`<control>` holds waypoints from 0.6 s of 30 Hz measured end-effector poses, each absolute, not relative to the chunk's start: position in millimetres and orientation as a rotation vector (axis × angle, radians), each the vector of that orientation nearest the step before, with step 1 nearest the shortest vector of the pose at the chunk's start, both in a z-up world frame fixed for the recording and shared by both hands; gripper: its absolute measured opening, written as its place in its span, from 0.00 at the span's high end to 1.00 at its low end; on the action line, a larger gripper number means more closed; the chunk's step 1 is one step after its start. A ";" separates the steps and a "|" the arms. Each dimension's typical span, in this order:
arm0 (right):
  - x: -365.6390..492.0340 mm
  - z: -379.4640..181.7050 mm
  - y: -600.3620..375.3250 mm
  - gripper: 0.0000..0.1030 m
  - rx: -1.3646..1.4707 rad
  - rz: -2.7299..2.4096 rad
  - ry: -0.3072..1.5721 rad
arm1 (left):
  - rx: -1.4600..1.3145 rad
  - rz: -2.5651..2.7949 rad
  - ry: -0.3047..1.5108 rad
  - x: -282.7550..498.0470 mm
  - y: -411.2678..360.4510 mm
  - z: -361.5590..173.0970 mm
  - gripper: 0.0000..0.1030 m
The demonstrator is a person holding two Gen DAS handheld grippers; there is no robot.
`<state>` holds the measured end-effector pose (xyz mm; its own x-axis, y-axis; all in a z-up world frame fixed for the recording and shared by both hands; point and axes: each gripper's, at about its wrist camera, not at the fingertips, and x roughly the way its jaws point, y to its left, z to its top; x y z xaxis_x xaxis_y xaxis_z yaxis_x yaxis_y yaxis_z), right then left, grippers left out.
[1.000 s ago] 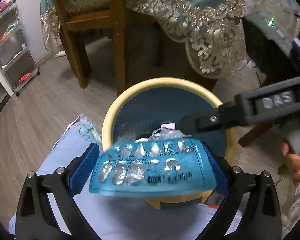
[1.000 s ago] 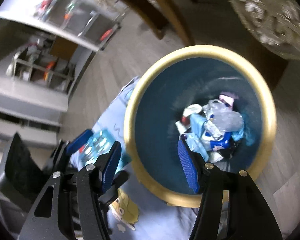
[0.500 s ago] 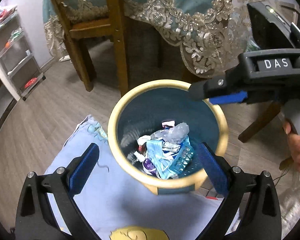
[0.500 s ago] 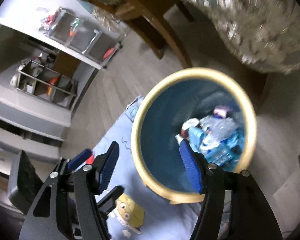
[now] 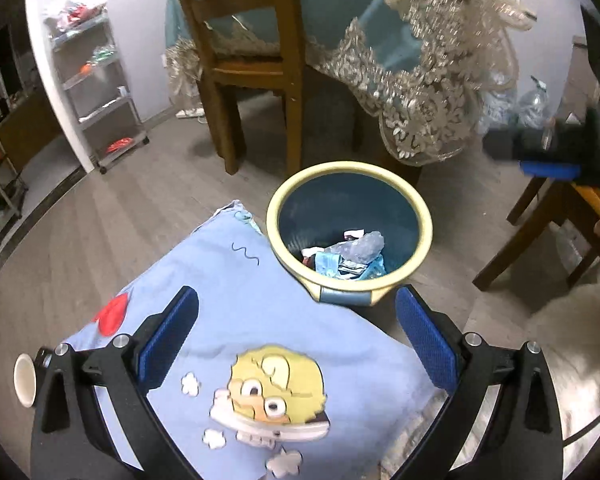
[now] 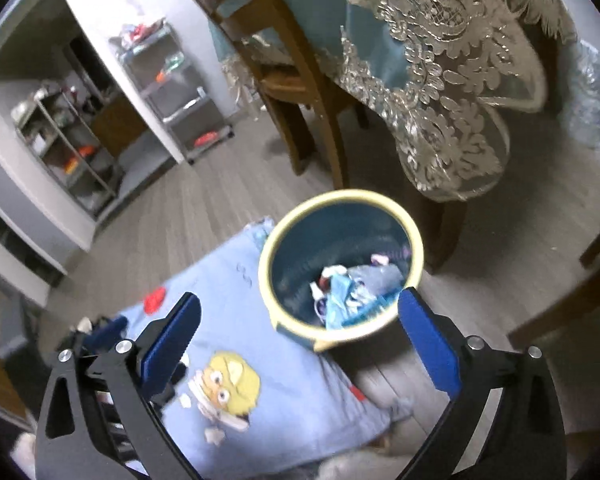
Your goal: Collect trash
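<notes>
Both grippers have been raised clear of the yellow-rimmed blue round trash bin; left gripper is held wide open and empty, right gripper is opening, nothing between its jaws.

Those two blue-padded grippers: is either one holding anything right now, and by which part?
Nothing is held. The left gripper is open and empty; the right gripper is opening with nothing between its pads. The trash lies in the bin.
</notes>
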<state>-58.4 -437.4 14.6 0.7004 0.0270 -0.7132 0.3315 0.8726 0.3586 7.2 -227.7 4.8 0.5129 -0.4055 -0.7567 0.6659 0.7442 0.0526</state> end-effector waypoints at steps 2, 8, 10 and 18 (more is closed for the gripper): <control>-70.9 15.9 -422.9 0.05 0.454 -0.190 0.776 | 0.332 -0.649 0.792 -3.4 -215.2 11.6 0.06; -95.1 12.1 -394.8 0.05 0.308 -0.303 0.749 | 0.269 -0.581 0.799 -22.4 -191.1 19.3 0.06; -99.2 6.4 -390.8 0.05 0.278 -0.319 0.746 | 0.247 -0.564 0.797 -23.2 -183.8 22.6 0.06; -105.3 8.2 -375.0 0.05 0.217 -0.331 0.719 | 0.210 -0.497 0.762 -21.8 -164.0 28.0 0.06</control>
<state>-105.3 -375.0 8.2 0.7037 -0.2215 -0.6751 0.3689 0.9260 0.0807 -21.8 -164.0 28.0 0.6150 -0.3538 -0.7047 0.5025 0.8646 0.0045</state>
